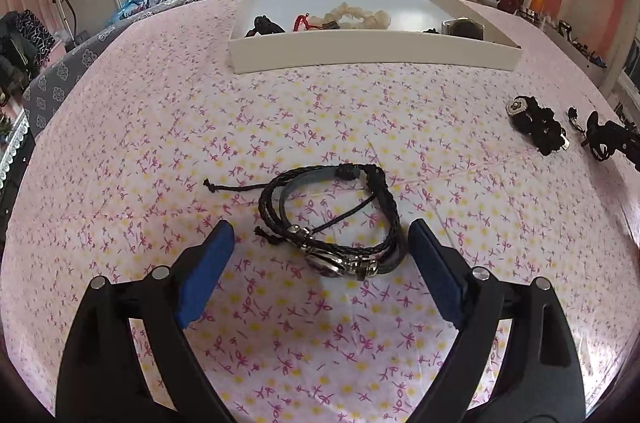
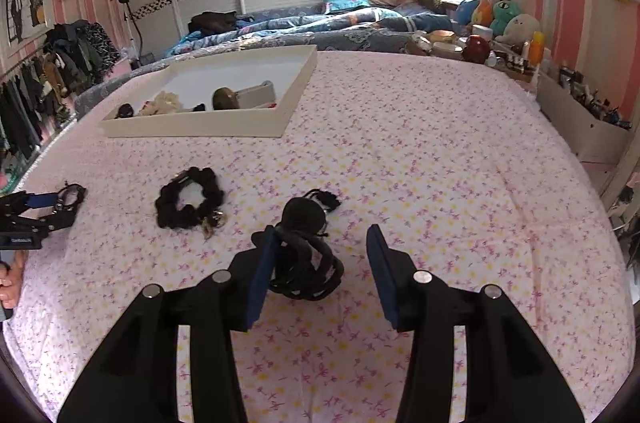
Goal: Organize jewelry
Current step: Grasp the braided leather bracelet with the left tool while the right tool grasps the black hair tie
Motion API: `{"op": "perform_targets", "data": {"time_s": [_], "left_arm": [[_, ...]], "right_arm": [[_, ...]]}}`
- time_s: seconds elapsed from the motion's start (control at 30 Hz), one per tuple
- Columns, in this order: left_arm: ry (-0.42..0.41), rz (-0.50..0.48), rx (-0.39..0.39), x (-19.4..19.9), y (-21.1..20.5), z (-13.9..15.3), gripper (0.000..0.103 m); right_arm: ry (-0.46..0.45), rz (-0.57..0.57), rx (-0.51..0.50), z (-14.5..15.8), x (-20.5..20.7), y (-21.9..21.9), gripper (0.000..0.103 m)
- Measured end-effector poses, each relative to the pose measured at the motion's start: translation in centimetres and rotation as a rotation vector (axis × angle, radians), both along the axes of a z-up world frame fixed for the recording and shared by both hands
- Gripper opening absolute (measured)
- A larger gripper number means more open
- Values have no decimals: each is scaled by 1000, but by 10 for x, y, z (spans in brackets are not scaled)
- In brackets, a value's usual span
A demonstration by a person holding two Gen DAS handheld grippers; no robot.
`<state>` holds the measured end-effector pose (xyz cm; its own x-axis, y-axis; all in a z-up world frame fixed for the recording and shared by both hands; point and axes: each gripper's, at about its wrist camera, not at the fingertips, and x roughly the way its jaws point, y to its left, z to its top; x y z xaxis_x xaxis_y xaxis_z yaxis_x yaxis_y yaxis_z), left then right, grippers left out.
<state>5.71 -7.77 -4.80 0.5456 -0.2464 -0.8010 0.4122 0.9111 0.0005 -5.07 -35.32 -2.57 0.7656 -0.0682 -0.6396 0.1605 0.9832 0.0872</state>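
left gripper (image 1: pixel 320 243) jaws apart, straddling braided bracelet (image 1: pixel 332 219) for pickup | right gripper (image 2: pixel 320 251) jaws apart around black hair clip (image 2: pixel 306 265) | tray (image 1: pixel 372 53) at 12 o'clock awaits both

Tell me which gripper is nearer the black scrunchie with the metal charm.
Right. The right gripper sits just beside the black scrunchie; the left gripper straddles the braided bracelet, farther away.

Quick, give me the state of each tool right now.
Left tool: open, jaws wide around the black braided bracelet on the tablecloth, not gripping it.
Right tool: open, black hair accessory between its jaws, not clamped.
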Motion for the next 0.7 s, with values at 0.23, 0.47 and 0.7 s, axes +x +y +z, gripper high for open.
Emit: {"op": "perform_targets", "data": {"time_s": [0.23,0.47,0.7], "left_arm": [[-7,-11,-11,1,-3,2,78],[-28,-7,-40,-1,-1,5,44],[-18,-24,-116,0,6,7,38]], "right_arm": [[4,14,-19,0,1,8,45],[1,27,-61,2,1,16,27],[-29,5,-14,6,-7,8,23]]}}
